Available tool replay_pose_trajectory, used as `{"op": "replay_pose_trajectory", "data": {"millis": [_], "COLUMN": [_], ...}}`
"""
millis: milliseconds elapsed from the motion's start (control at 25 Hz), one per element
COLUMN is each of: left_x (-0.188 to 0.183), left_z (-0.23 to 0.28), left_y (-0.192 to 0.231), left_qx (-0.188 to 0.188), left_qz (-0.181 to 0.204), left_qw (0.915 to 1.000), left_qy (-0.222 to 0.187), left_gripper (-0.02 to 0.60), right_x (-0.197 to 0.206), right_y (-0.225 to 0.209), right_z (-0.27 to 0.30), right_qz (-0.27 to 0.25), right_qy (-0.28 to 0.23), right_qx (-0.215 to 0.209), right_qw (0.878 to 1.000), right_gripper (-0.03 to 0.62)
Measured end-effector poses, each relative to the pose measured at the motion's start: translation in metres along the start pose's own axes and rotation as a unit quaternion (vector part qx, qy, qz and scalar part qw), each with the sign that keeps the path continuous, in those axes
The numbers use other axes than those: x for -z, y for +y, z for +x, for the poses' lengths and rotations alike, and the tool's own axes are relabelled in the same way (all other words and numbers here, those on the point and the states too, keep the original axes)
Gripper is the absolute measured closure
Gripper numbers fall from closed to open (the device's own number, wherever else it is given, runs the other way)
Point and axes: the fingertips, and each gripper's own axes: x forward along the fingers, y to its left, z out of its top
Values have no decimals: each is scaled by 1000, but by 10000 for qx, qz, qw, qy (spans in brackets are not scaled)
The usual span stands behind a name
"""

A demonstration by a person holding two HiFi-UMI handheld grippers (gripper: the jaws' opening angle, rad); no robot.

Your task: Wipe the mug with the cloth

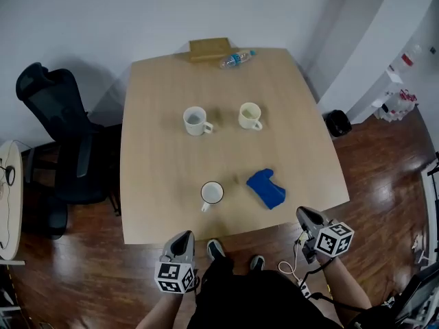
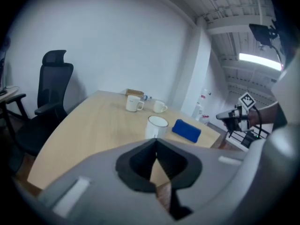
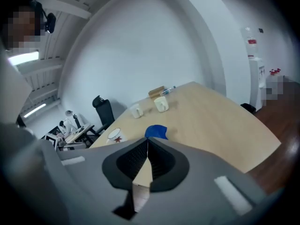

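A white mug (image 1: 212,193) with a dark rim stands near the table's front edge, and a folded blue cloth (image 1: 266,188) lies just right of it. My left gripper (image 1: 184,236) hovers off the front edge, below and left of the mug, shut with nothing in it. My right gripper (image 1: 302,213) is off the front right corner, below and right of the cloth, also shut and empty. The left gripper view has the mug (image 2: 157,126) and cloth (image 2: 186,131) beyond its closed jaws. The right gripper view shows the cloth (image 3: 156,131) just past its closed jaws, the mug (image 3: 115,135) to the left.
Two more white mugs (image 1: 196,120) (image 1: 250,116) stand mid-table. A plastic bottle (image 1: 236,58) and a cardboard box (image 1: 210,49) lie at the far edge. A black office chair (image 1: 62,136) sits left of the wooden table (image 1: 158,170). A white round table (image 1: 10,197) is at far left.
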Motion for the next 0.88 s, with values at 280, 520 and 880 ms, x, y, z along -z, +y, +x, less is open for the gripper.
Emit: {"op": "replay_pose_trajectory", "data": {"millis": [280,520,880], "left_x": [-45,-45,-31], "left_z": [-44,-95,-144], "left_y": [-120,-236,-311], "left_qx": [296,260,559], "left_qz": [284,1044,2232], "left_qw": [9950,9862,9630], "left_qy": [-907,-1259,-1403], "left_gripper": [580,580,580], "right_x": [8,23,31], "right_y": [73,87,101], "right_z": [-61,-150,-214], "right_qz": [-915,-2005,-2434], "right_qy": [-520,-1004,-1450], "right_qx": [-831,-823,-628], "right_qw": [9910,9711,9570], "right_gripper": [586,586,586]}}
